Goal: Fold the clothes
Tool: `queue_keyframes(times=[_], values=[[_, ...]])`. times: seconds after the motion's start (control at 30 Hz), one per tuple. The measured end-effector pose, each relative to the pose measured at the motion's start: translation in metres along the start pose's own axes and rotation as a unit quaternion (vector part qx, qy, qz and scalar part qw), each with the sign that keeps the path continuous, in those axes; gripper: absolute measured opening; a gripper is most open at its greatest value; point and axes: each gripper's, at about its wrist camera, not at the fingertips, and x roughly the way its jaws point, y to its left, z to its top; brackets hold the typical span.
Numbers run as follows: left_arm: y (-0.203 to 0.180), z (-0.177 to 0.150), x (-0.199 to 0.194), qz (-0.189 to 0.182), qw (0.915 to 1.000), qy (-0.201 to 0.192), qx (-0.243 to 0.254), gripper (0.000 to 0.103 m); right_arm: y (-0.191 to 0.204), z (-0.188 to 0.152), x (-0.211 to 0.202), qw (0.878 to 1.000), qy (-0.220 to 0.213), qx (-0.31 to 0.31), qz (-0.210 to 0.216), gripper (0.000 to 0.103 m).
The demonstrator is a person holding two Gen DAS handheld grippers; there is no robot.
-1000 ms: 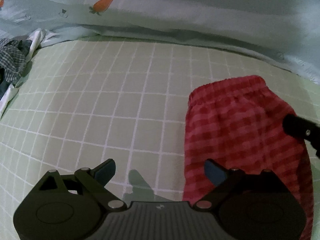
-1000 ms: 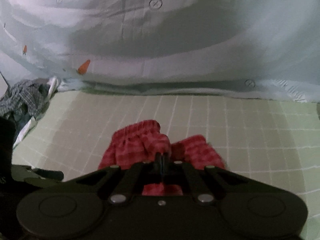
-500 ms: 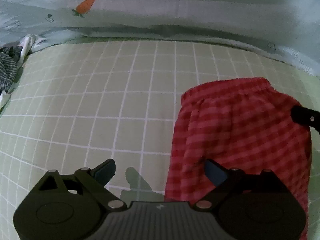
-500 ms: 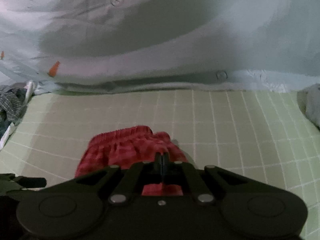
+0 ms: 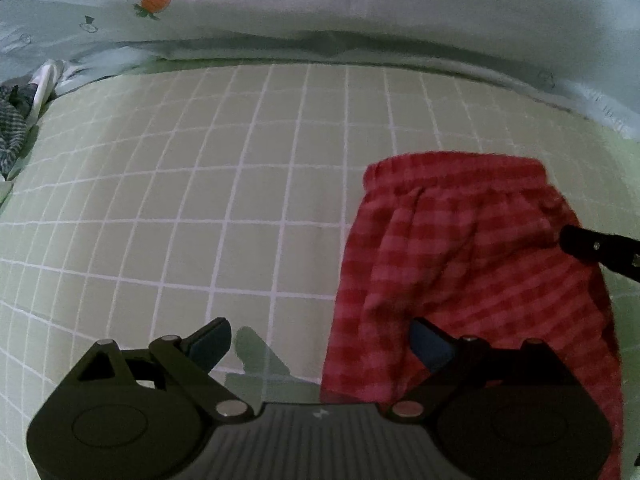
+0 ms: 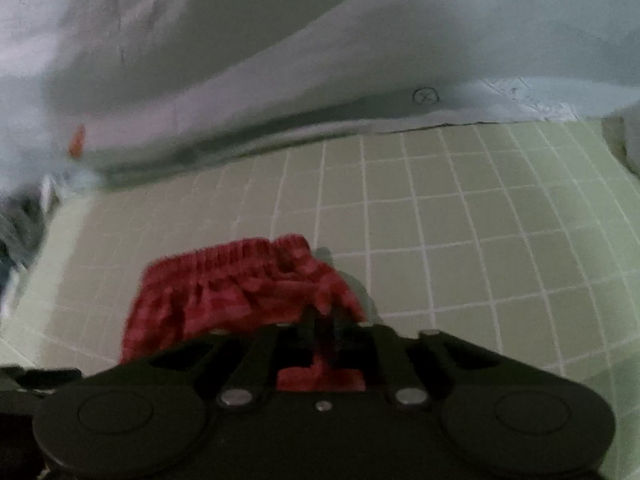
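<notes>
Red checked shorts (image 5: 460,264) lie on a green grid-patterned sheet (image 5: 200,200), waistband away from me. My left gripper (image 5: 320,344) is open and empty, low over the sheet, its right finger over the shorts' left edge. My right gripper (image 6: 324,316) is shut on the shorts (image 6: 224,292) at their right side, holding a pinch of fabric. The right gripper's tip shows in the left wrist view (image 5: 592,248) at the shorts' right edge.
A pale blue quilt with carrot prints (image 5: 360,0) is bunched along the far side of the sheet. A pile of dark checked clothes (image 5: 16,128) lies at the far left. The quilt also fills the top of the right wrist view (image 6: 320,60).
The shorts have been drawn flatter and wider on the sheet. The right gripper has swung right while keeping its hold. The left gripper has stayed open and shifted slightly.
</notes>
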Motion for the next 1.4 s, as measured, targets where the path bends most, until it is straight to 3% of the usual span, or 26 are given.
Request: queue_keyframes(times=[0.07,0.13,0.3,0.43,0.5,0.63,0.77,1.03,1.13,1.27,1.4], values=[[0.007,-0.002,-0.011,-0.009,0.9999,-0.010,-0.010,0.095,-0.010,-0.003,-0.018,1.000,-0.020,0.016,0.014,0.050],[0.014,-0.005,-0.021,-0.020,0.9994,-0.017,-0.022,0.095,-0.021,-0.012,-0.039,0.999,-0.036,0.028,0.023,0.050],[0.031,-0.029,-0.042,-0.041,0.9980,-0.003,-0.048,0.095,-0.048,-0.056,-0.083,0.999,-0.012,0.040,-0.004,0.050],[0.042,-0.068,-0.053,-0.038,0.9973,0.028,-0.056,0.095,-0.054,-0.101,-0.110,0.999,0.021,0.023,-0.043,0.040],[0.045,-0.088,-0.057,-0.037,0.9963,0.045,-0.063,0.095,-0.044,-0.122,-0.123,0.998,0.027,0.009,-0.047,0.028],[0.044,-0.127,-0.066,-0.029,0.9950,0.067,-0.069,0.095,-0.025,-0.158,-0.138,0.996,0.048,-0.039,-0.063,0.021],[0.041,-0.152,-0.074,-0.024,0.9952,0.073,-0.062,0.095,-0.020,-0.173,-0.142,0.995,0.053,-0.056,-0.059,0.003],[0.040,-0.181,-0.093,-0.026,0.9952,0.062,-0.071,0.095,-0.007,-0.174,-0.195,0.995,-0.014,-0.080,-0.065,0.001],[0.047,-0.186,-0.098,-0.026,0.9948,0.060,-0.078,0.095,-0.005,-0.180,-0.202,0.993,-0.011,-0.093,-0.069,0.001],[0.052,-0.192,-0.097,-0.024,0.9940,0.069,-0.082,0.095,-0.010,-0.192,-0.194,0.994,0.023,-0.080,-0.070,0.002],[0.058,-0.199,-0.093,-0.023,0.9926,0.079,-0.090,0.095,-0.014,-0.198,-0.191,0.996,0.028,-0.056,-0.057,0.001]])
